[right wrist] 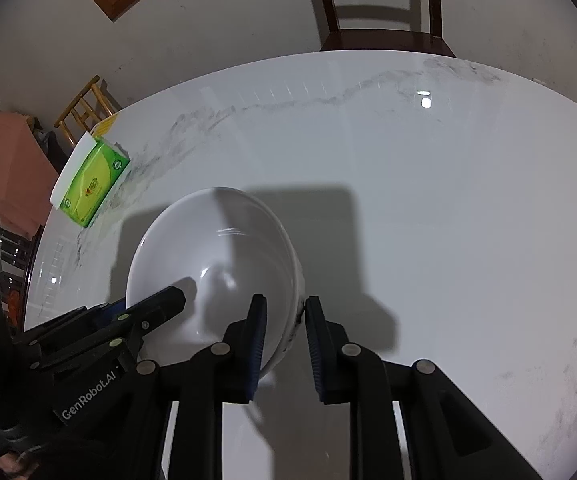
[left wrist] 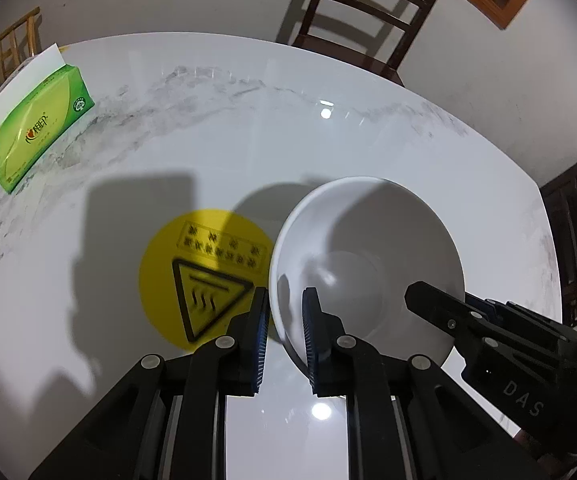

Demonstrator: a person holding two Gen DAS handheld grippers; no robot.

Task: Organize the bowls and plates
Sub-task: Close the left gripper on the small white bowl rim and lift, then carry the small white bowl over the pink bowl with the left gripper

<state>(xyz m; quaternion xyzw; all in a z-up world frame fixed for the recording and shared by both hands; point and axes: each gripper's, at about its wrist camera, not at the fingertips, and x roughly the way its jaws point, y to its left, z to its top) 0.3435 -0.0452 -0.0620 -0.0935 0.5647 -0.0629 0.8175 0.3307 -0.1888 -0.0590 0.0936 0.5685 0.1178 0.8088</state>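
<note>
A white bowl (left wrist: 364, 264) sits at lower centre of the left wrist view on a white marble tabletop (left wrist: 328, 148), gripped from both sides. The left hand-held gripper (left wrist: 286, 332) pinches the bowl's near-left rim between narrow jaws; the right hand-held gripper (right wrist: 286, 336) clamps the opposite rim likewise. A yellow hot-surface sticker (left wrist: 200, 276) lies just left of the bowl. A green tissue pack (left wrist: 34, 124) rests at upper left, a dark wooden chair (left wrist: 364, 12) beyond.

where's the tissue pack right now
The green tissue pack sits at the table's far left edge in both wrist views, well away from the white bowl, near a light wooden chair.
</note>
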